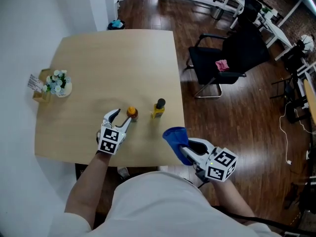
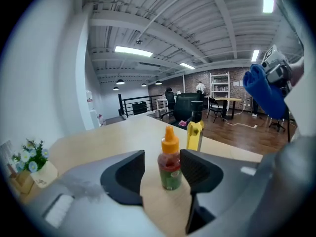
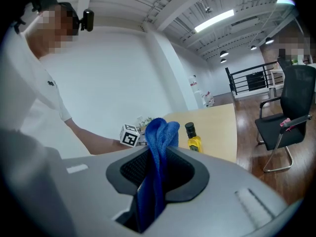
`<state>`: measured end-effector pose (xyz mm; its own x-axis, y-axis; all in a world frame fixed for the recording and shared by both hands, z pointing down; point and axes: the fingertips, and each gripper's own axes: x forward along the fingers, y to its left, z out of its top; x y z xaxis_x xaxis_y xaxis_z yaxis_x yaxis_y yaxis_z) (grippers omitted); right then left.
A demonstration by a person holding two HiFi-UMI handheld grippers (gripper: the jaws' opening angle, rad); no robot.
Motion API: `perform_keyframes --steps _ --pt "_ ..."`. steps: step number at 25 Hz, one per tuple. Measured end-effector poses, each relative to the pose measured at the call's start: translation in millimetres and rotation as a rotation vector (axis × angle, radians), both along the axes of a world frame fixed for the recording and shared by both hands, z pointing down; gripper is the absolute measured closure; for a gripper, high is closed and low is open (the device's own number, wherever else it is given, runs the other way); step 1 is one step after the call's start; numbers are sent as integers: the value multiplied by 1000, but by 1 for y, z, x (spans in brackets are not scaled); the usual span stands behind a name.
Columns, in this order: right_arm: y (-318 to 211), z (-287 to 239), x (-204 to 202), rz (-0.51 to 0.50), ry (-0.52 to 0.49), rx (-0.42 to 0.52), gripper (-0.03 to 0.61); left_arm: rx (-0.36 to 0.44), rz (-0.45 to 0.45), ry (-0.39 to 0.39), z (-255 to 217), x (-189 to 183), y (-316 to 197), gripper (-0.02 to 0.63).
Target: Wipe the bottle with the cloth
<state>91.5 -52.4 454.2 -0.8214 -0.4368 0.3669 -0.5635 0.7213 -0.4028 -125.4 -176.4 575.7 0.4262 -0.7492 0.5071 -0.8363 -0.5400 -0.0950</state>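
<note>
- Left gripper: bare forearm comes in from 6 o'clock of the head view. The jaws point toward 1 o'clock, low over the worktop.
- Left jaws: spread wide, w/ the orange-cap bottle standing in the gap between the tips. A strip of worktop shows between the bottle and the left pad. The right pad is very close, and I can't tell if it touches.
- Orange-cap bottle: small, red and green body. It stands upright w/ its long axis vertical and cap up, near the worktop's 6 o'clock edge.
- Right gripper: held off the worktop's near corner, at approx. 5 o'clock of the head view. The jaws point toward 11 o'clock, well apart from both bottles.
- Right jaws: pressed together on a blue cloth. It is pinched at mid-fold, w/ a bunched end sticking out past the tips and the rest hanging back between the pads.
- Yellow bottle: black cap, upright, just at 3 o'clock of the orange-cap bottle and not touching it.
- Flower pot: at the worktop's 9 o'clock edge.
- Black chair: on the wood floor at 2 o'clock.
</note>
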Motion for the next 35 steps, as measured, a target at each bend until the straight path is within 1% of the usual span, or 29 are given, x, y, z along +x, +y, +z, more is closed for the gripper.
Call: perform_keyframes --steps 2,3,7,10,12,14,17,19,24,30,35 --pt "2 0 -9 -9 3 5 486 -16 -5 12 0 -15 23 376" --pt "3 0 -14 -12 5 6 486 -27 -14 31 -1 -23 35 379" --pt "8 3 -38 -25 4 4 486 -72 -91 118 -4 -62 88 402" --pt "15 2 -57 -39 1 8 485 -94 -141 149 -4 -90 125 410" --pt "21 1 -68 -43 6 12 485 -110 -154 156 -4 -103 146 410" --pt "27 1 -77 -40 11 18 485 -113 -137 146 -7 -111 162 410" --pt "36 2 -91 -33 15 26 485 -96 -78 115 -16 -118 177 410" --pt "42 3 -101 -27 17 30 485 -86 -51 114 -22 -123 183 410" --pt "56 10 -126 -4 22 27 485 -103 -55 211 -37 -145 184 411" --pt "72 13 -154 23 25 27 485 -76 -13 230 -50 -166 185 411" --pt "83 14 -164 26 43 20 485 -37 7 253 -64 -170 186 411"
